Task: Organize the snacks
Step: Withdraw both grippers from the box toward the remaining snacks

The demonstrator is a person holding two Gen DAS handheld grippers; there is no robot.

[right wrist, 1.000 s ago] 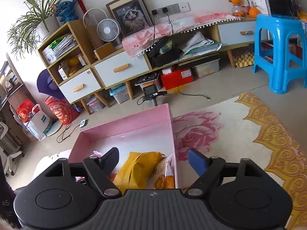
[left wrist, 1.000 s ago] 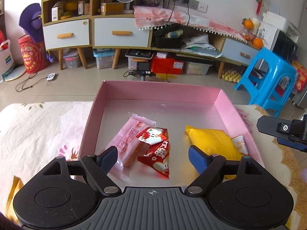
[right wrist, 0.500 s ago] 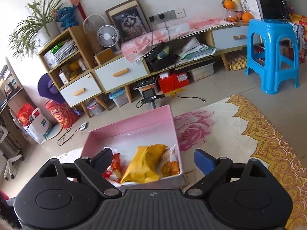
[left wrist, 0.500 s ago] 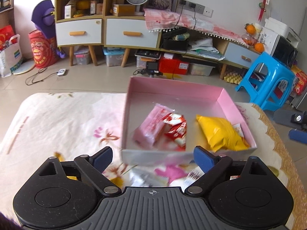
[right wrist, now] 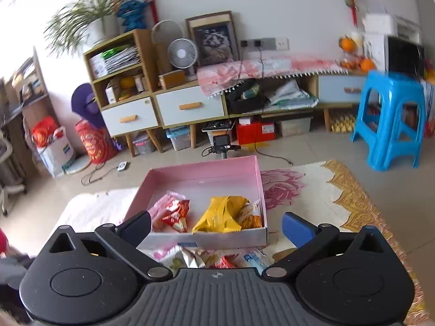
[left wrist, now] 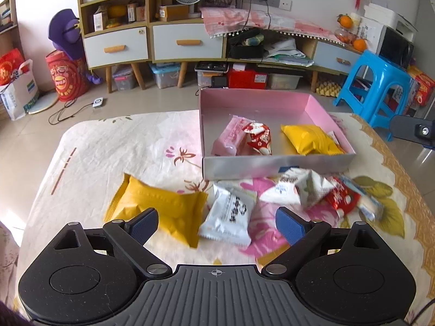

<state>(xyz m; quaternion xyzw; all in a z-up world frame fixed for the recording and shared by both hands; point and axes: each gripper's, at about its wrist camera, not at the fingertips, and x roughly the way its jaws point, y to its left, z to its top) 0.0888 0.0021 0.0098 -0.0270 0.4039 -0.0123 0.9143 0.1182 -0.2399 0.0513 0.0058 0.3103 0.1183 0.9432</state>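
Left gripper (left wrist: 217,226): angled downward, jaws spread wide, having just been opening, nothing between the blue pads (left wrist: 288,225). Right gripper (right wrist: 216,226): angled downward, jaws likewise wide, just been opening, empty; its black body shows at the left view's right edge.

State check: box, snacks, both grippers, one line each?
pink box: open, no lid, upright on the table
pink packet: in the box, sealed
red packet: in the box, leaning on the pink packet
yellow packet: in the box
yellow bag: outside, flat on the cloth
white packet: outside, sealed
left gripper: open, empty, jaws just opened further
right gripper: open, empty, jaws just opened further
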